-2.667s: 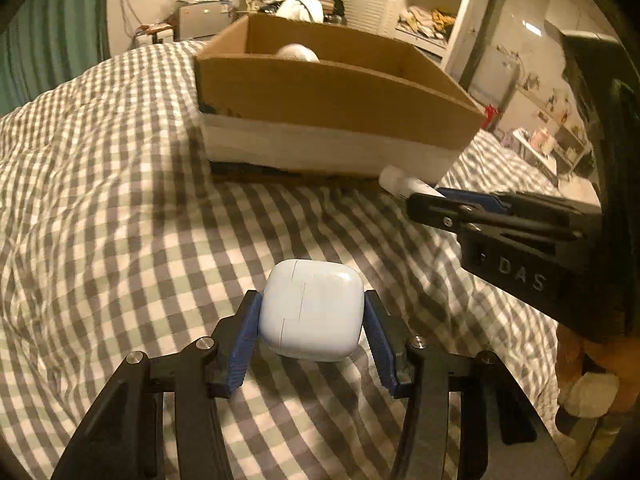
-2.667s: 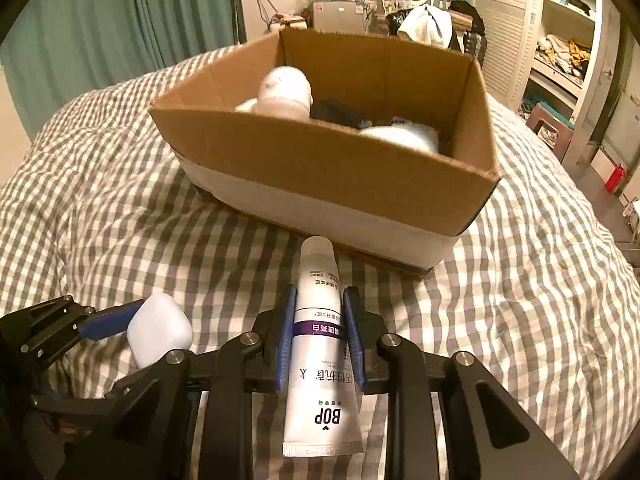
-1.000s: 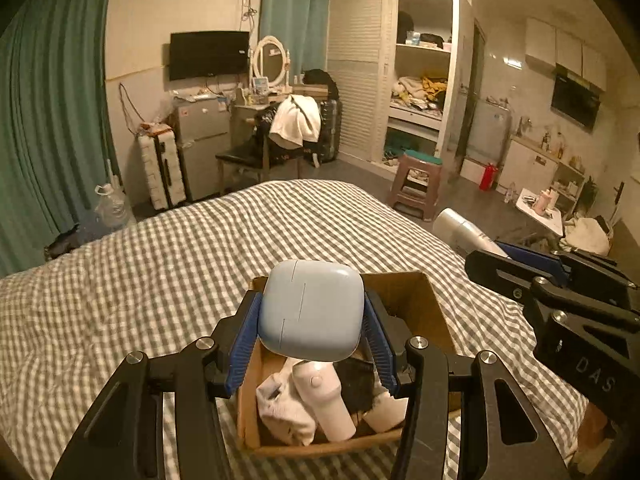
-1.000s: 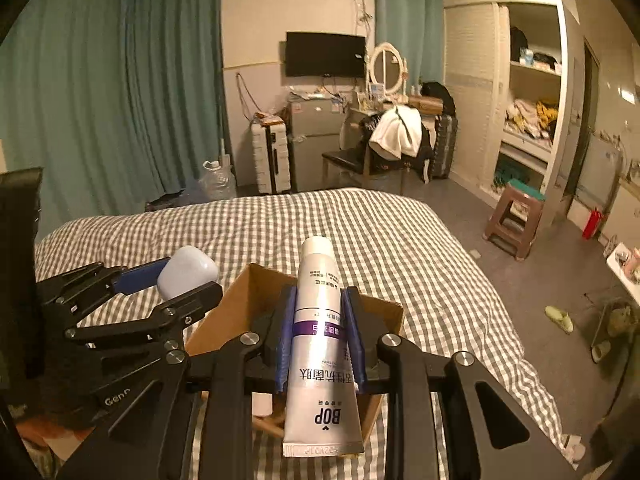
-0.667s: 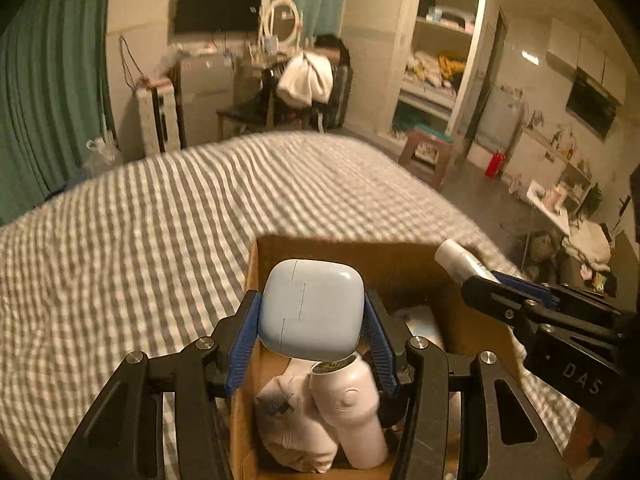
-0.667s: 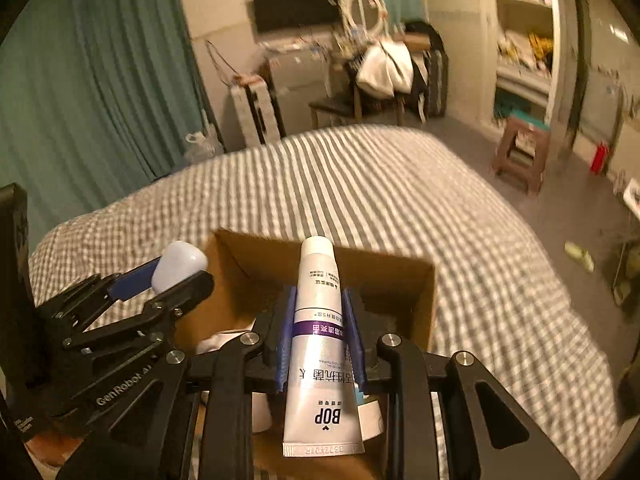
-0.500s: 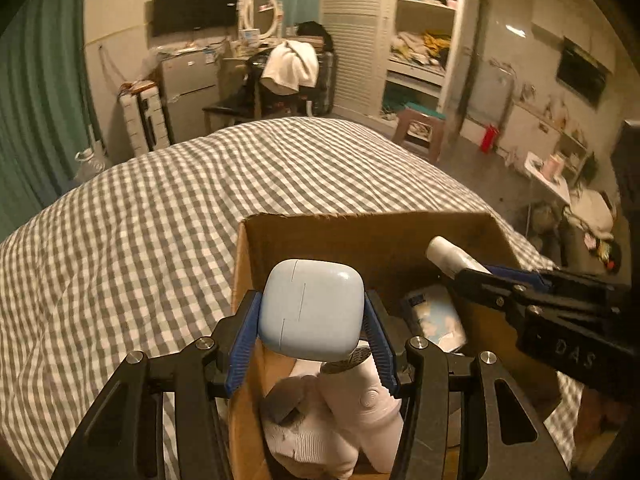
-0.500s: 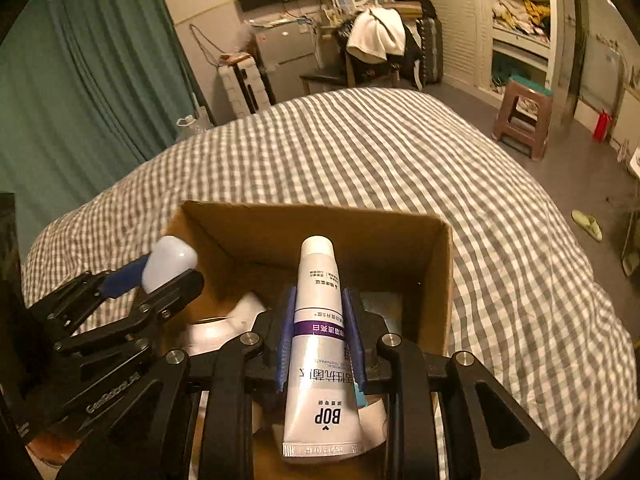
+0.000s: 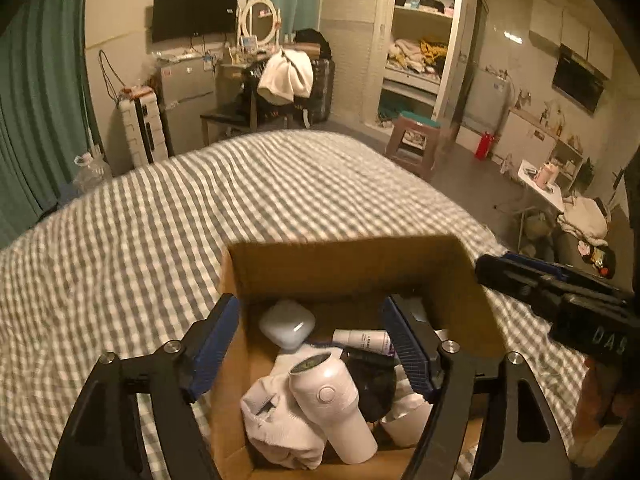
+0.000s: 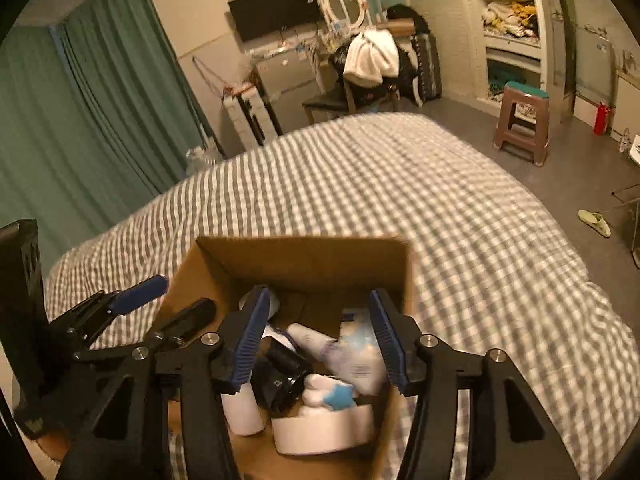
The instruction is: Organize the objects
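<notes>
Checked gray-and-white bedding (image 9: 140,240) fills most of both views, with a cluttered bedroom behind it. On the bed sits the cardboard box (image 9: 344,264), and I have both tools hanging over its open top.

As far as I can judge, this round of tidying is done. The pale blue earbud case (image 9: 287,323) lies inside the box toward the far wall, and the white tube (image 9: 362,341) with the purple band lies just beside it, on top of the heap. Around them I see a white handheld device (image 9: 332,404) with a round button, a crumpled white cloth (image 9: 276,424) and something black I cannot identify. No loose item shows on the bedding in either view, so what is left, if anything, lies outside these pictures.

My left gripper (image 9: 316,344) is spread wide and empty, its blue pads straddling the box interior without touching the contents. My right gripper (image 10: 316,340) is likewise released, jaws far apart and holding nothing, poised above the tube and a blue-and-white packet (image 10: 356,340). In the right wrist view the contents are blurred.
</notes>
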